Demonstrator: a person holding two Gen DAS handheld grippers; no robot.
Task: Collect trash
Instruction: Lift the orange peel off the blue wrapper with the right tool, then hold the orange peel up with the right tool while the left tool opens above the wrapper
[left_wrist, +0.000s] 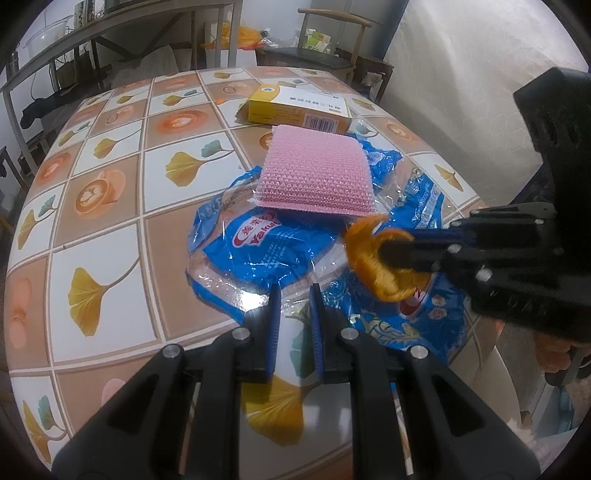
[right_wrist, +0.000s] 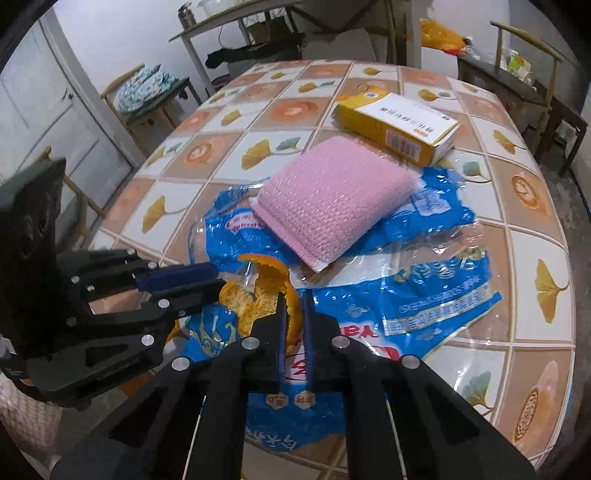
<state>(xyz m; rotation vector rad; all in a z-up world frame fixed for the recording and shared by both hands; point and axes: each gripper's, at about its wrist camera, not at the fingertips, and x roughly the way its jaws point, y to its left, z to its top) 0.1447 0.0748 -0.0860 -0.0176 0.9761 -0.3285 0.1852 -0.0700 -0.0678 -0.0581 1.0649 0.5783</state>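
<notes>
A: We've got the right gripper (right_wrist: 293, 295) clamped on the orange peel (right_wrist: 258, 295), just above the blue plastic wrapper (right_wrist: 424, 295) at the table's (right_wrist: 535, 240) near edge.

B: And our left gripper (left_wrist: 293, 295) is nearly closed with nothing between its fingers, poised over the wrapper's near edge. We see a pink sponge (left_wrist: 317, 173) lying on the wrapper, a yellow box (left_wrist: 299, 109) behind.

— Indoors, by a round table (left_wrist: 110, 206) under a tiled ginkgo-and-coffee-cup cloth; pale walls (left_wrist: 461, 74) behind.

— Ringed by wooden chairs (right_wrist: 524, 81), with a grey shelf rack (left_wrist: 92, 44) and a white panelled door (right_wrist: 44, 122) beyond.
</notes>
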